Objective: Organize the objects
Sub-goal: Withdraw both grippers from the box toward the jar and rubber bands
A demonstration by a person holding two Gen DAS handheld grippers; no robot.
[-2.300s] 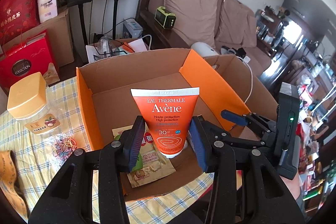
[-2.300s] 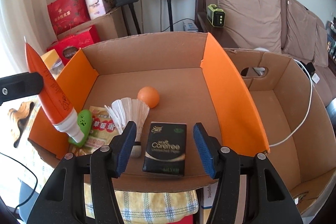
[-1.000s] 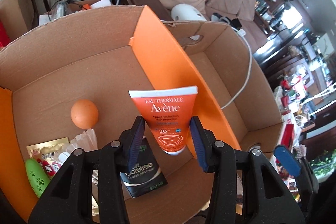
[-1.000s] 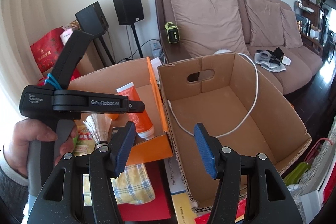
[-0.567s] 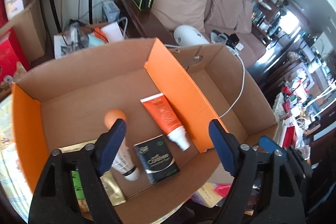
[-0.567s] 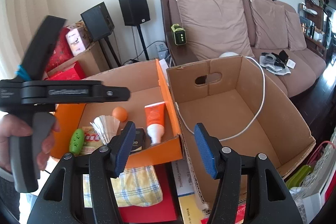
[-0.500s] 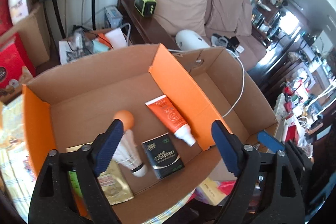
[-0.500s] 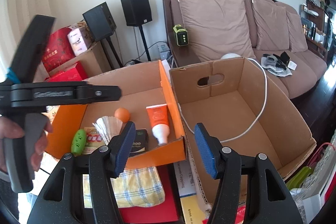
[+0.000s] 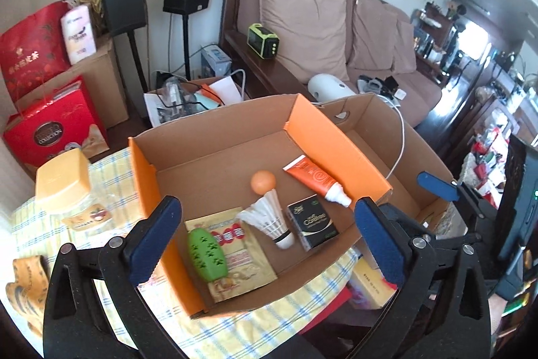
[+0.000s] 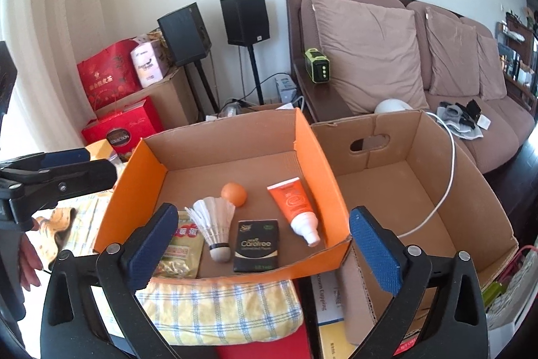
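Note:
An orange-sided cardboard box [image 9: 143, 177] [image 10: 134, 180] stands on the checked cloth. In it lie an orange sunscreen tube [image 9: 312, 179] [image 10: 294, 201], an orange ball [image 9: 263, 181] [image 10: 234, 192], a white shuttlecock [image 9: 269, 217] [image 10: 213, 221], a black packet [image 9: 314, 221] [image 10: 257, 244], a green toy [image 9: 205, 249] and a snack packet [image 9: 235, 261] [image 10: 178, 248]. My left gripper [image 9: 267, 241] is open and empty above the box's near edge. My right gripper [image 10: 262, 254] is open and empty in front of the box.
A jar with an orange lid [image 9: 64, 187] stands on the cloth left of the box. A larger brown carton [image 10: 420, 184] with a white cable stands to the right. Red gift bags [image 9: 50, 127], speakers and a sofa [image 10: 386, 56] lie behind.
My left gripper carried the sunscreen tube right across the box, let it go by the right wall, opened wide and pulled back. My right gripper opened wider and drew back.

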